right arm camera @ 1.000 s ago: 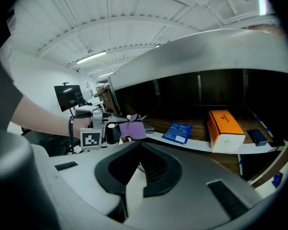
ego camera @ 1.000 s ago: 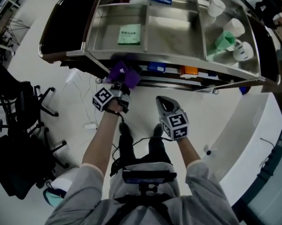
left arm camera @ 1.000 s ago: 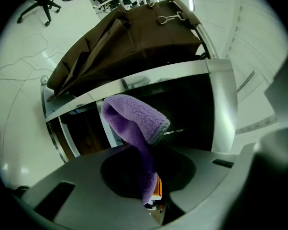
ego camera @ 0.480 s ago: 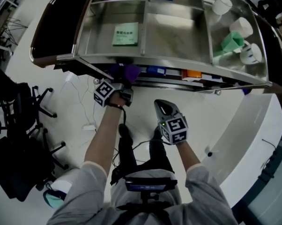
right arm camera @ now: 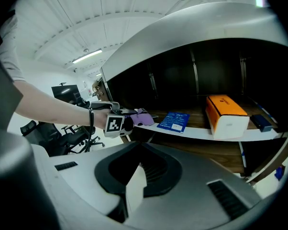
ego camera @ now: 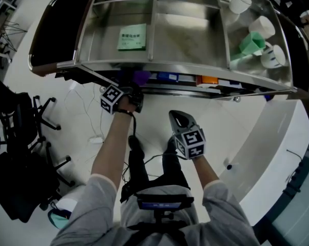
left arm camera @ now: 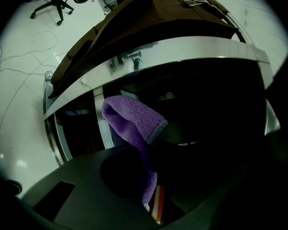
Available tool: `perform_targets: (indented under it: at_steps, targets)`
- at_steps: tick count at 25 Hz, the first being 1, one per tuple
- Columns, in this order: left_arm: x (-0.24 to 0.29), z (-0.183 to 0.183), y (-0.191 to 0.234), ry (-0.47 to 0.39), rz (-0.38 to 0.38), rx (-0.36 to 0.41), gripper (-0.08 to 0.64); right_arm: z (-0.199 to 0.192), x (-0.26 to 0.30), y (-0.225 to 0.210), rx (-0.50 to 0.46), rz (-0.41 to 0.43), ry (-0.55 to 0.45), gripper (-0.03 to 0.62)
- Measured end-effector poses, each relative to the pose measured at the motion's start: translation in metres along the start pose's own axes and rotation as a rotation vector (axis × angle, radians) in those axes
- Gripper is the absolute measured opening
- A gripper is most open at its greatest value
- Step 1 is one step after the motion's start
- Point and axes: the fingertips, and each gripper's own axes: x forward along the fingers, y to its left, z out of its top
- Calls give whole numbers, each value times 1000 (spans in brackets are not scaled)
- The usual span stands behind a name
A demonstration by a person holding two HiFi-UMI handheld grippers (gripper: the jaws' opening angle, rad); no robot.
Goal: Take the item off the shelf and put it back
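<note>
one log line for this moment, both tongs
left tongs: shut on purple fuzzy cloth | place: left end of lower wooden shelf | right tongs: shut, empty, held back from shelf

Room: white-floored office space, lit from overhead.
Glossy white floor [ego camera: 57,50] with loose cables [ego camera: 75,86]; black office chairs [ego camera: 16,117] at the left; steel shelf unit [ego camera: 159,64] with dark lower tiers; ribbed white ceiling [right arm camera: 110,18] carries a strip light [right arm camera: 88,56].
</note>
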Motion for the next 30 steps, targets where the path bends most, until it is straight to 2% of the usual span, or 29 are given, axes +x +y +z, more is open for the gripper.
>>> perform_targets:
  at_steps: [5,6,8,11,16,25,28,30]
  targets:
    - [0,2,5,-6,38,-4,81,-2,-3,1,6,-1,6,9]
    - [0,2,5,-5,41,-4,113,-2,-3,1,7,-3,6,9]
    - [0,0,4,2,41,-5,237,-2,-4,0,9,-6,3,9]
    - [1,-1,4,16,49,-2,350,-2,-5,0,12,-8,1,9]
    - [0,-3,2,33,55,19,377,-1,-4,1,17,-7,0,9]
    - [-38,-14,14,68,135,56,393,19,-17,7,8,-11,-37,9]
    - [-62,-20,3,104,130,111,393,31,-29,11,19,-17,-49,9]
    - [-79,-27,-11,140,116,177,393,41,-36,11,29,-27,-68,9]
